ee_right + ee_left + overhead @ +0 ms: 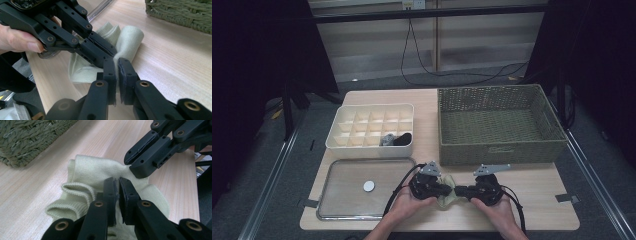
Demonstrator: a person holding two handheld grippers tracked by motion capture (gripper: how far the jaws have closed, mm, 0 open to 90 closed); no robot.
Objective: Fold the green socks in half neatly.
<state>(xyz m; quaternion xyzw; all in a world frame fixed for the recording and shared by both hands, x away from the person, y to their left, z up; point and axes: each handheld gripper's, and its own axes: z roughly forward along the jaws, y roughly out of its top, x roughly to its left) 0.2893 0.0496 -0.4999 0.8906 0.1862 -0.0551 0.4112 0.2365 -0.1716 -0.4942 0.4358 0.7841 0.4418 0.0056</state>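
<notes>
You're pinching the pale green sock (447, 196) on the desk (537, 192) front edge with both left gripper (117, 180) and right gripper (117, 60) clamped tight on thin fabric folds, so pulling apart is risking it slipping free.

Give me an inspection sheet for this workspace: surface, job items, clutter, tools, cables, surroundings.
Surface: light wooden table, bare at the front right.
Job's things: pale green sock lying crumpled on the table at the front edge, pinched from both sides.
Clutter: woven basket, nothing seen inside; white divider box with dark items in one front cell; metal tray with a small white disc.
Grippers: left tool shut on the sock; right tool shut on the sock, tips nearly meeting.
Cables: a black cable trails from each tool; more cable on the floor behind.
Surroundings: dark curtains, grey floor.
</notes>
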